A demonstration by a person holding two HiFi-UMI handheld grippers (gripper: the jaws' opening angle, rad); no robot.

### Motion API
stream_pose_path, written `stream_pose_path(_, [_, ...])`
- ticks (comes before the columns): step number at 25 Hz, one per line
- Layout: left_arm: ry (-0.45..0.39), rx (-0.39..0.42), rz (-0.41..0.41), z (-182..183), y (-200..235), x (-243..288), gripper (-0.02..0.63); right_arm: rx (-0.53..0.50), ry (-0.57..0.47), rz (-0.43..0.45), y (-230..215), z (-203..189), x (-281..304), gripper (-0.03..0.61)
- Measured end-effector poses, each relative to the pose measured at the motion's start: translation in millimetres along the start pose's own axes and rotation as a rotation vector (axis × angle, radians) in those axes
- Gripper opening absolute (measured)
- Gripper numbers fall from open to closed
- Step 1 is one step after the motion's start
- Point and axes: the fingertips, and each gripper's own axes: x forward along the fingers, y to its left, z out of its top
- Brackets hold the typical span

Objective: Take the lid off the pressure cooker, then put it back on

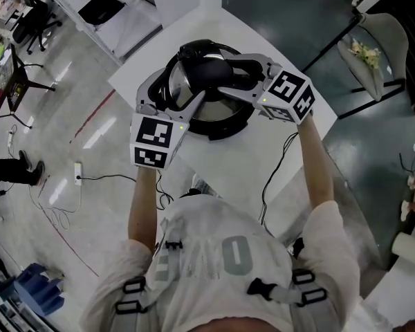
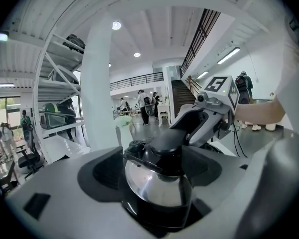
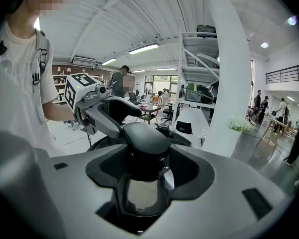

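Right gripper (image 3: 142, 173) clamped on lid (image 1: 182, 79) knob (image 3: 142, 141), left gripper (image 2: 157, 176) facing it, jaws pressed on the lid's steel flank, pressure cooker (image 1: 225, 126) beneath both, bare white table (image 1: 214, 26) beyond, table edges near either wrist, open floor (image 1: 90, 116) outside.

On the shirt (image 1: 221, 254) back, head view: one big pale character, reads as an O or a zero. Fainter pale shapes just left of it, too washed out to spell. Same shirt in the right gripper view: a small dark print by the strap, too tiny to read. On the left cube (image 1: 153, 141) and right cube (image 1: 290, 95): black-and-white square marker patterns only, coded blocks rather than letters. Same kind of pattern facing each gripper view from the opposite cube.
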Motion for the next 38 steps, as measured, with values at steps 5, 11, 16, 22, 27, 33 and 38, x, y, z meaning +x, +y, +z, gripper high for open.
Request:
stream_pose_path(5, [0.001,-0.015,0.011,-4.4,2.4,-1.7,0.370,0.011,-0.004,-0.004,1.6,-3.6,-3.0,0.249])
stream_pose_path(11, [0.017,0.006,0.039,-6.2,16.5,-2.2,0.368,0.028,-0.002,-0.024,9.6,-9.0,-14.9,0.203])
stream_pose_path(16, [0.021,0.064,0.023,-3.4,19.1,-0.4,0.364,0.039,-0.004,-0.060,17.2,-11.4,-18.0,0.193])
stream_pose_path(22, [-0.018,0.101,-0.088,2.5,6.9,-0.7,0.337,0.036,0.011,-0.100,15.4,-12.8,-15.9,0.195])
stream_pose_path(27, [0.013,0.050,-0.315,6.2,-6.7,6.1,0.339,0.094,0.000,-0.104,13.1,-17.5,-14.9,0.208])
stream_pose_path(33, [0.088,0.041,-0.412,-12.5,-8.0,16.5,0.337,0.198,-0.066,-0.102,13.9,-10.8,-12.0,0.221])
stream_pose_path(38, [0.065,-0.003,-0.487,-7.1,-14.7,18.4,0.337,0.230,-0.068,-0.134,10.0,-12.3,-11.1,0.215])
